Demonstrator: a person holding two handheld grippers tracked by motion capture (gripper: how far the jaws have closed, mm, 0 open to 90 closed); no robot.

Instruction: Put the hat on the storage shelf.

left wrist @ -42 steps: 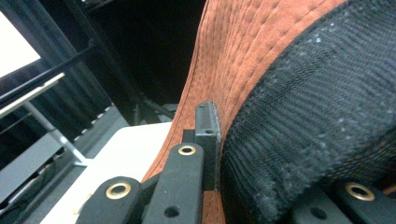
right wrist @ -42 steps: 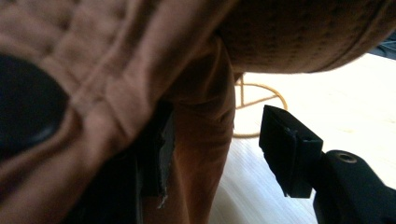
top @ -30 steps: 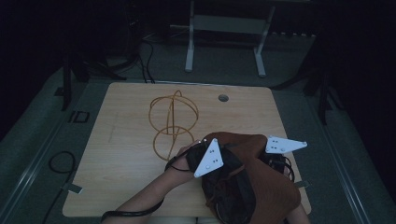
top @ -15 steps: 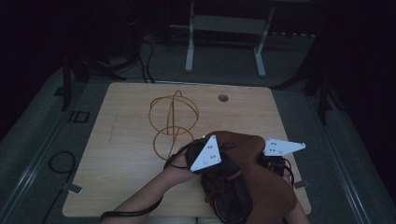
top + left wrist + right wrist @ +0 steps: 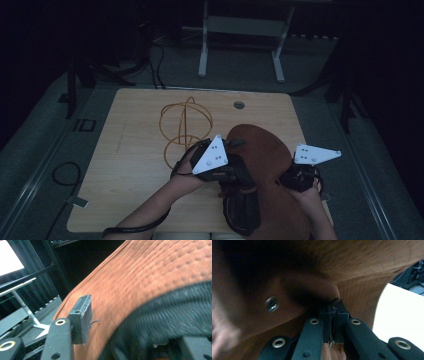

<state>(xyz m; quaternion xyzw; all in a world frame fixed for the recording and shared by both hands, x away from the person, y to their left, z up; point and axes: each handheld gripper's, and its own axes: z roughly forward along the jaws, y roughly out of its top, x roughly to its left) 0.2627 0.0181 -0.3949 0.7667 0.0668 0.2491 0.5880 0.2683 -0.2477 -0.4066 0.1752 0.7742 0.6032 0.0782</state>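
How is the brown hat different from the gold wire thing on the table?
The brown hat is solid suede-like material; the gold wire stand is thin open loops you can see through. The hat is held up by the tools, the right tool pinching its edge, while the stand rests alone on the table. The hat looks bigger. Both have rounded shapes.

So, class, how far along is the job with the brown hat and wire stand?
Done: the hat is picked up at the table's near edge. In hand: the right hand-held gripper is shut on its edge, and the left hand-held gripper's jaws have just been opening beside it. Left: probably setting it on the bare wire stand.
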